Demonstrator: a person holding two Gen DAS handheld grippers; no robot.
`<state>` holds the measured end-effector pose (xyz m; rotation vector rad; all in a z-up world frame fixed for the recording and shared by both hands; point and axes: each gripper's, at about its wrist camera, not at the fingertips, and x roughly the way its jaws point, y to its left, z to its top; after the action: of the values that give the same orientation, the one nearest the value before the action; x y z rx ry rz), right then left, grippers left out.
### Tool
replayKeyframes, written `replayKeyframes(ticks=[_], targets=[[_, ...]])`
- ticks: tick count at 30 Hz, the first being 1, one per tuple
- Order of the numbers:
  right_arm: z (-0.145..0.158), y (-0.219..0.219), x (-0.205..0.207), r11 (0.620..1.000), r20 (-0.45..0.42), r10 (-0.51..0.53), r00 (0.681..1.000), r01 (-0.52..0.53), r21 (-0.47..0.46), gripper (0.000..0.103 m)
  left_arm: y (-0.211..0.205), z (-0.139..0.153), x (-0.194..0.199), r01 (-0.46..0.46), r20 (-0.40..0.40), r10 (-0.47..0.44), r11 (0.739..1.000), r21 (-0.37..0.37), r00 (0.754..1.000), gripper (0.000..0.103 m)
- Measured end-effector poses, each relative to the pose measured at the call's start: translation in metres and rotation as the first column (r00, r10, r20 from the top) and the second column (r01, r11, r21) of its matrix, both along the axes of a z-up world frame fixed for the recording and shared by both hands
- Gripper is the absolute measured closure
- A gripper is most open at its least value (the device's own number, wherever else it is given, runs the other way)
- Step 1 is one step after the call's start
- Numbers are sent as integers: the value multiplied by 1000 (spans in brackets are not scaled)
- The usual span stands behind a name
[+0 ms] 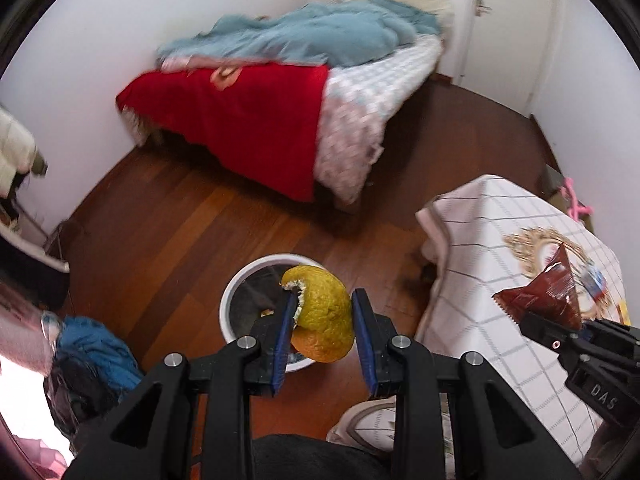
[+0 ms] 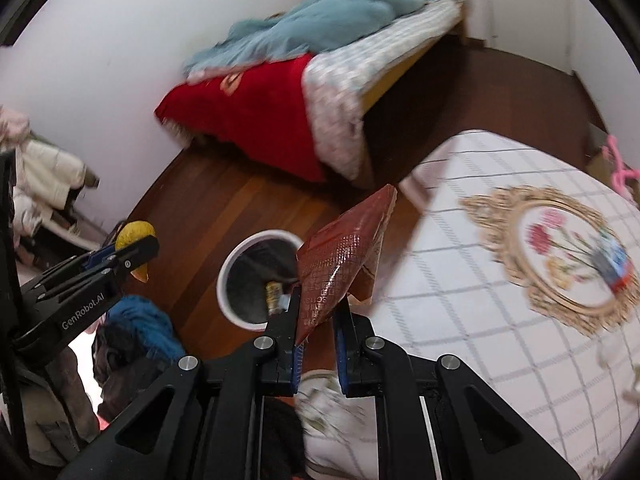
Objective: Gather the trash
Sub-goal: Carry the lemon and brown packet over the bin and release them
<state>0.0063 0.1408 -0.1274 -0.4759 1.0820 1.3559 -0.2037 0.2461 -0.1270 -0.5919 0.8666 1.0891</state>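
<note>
Left hand-held gripper (image 1: 322, 312) is clamped on a curled, pitted yellow-orange citrus peel (image 1: 320, 314), above the round white trash bin (image 1: 240, 280). Right hand-held gripper (image 2: 318, 308) pinches a glossy brown foil wrapper (image 2: 340, 264), right of the bin. Casings read "GenRobot.AI" and "DAS". Only the right wrist view shows the desk (image 2: 460, 280) cloth's floral medallion fully.

Ahead of my jaws I see a dark wooden floor (image 1: 192, 216) running to white walls (image 1: 100, 40). Beyond them a bed (image 1: 352, 120) stands against the wall, with a red blanket (image 1: 248, 120) and blue bedding (image 1: 320, 36). Right of the jaws is a table under a checked cloth (image 2: 460, 280).
</note>
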Motion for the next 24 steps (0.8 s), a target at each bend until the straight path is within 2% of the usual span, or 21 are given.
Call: replayKeyframes(ticks=[7, 14, 18, 24], targets=[[-64, 88, -51, 983, -18, 108, 994, -109, -145, 90, 65, -75, -35, -75, -47, 69, 987, -139, 997, 77], [-156, 167, -90, 935, -51, 168, 984, -176, -307, 90, 114, -167, -63, -128, -106, 100, 944, -303, 989, 77], [-208, 197, -107, 896, -76, 193, 978, -207, -393, 90, 127, -201, -69, -129, -113, 93, 917, -377, 989, 77], [-269, 224, -120, 840, -163, 201, 966, -255, -479, 90, 140, -226, -78, -145, -84, 120, 880, -453, 989, 74]])
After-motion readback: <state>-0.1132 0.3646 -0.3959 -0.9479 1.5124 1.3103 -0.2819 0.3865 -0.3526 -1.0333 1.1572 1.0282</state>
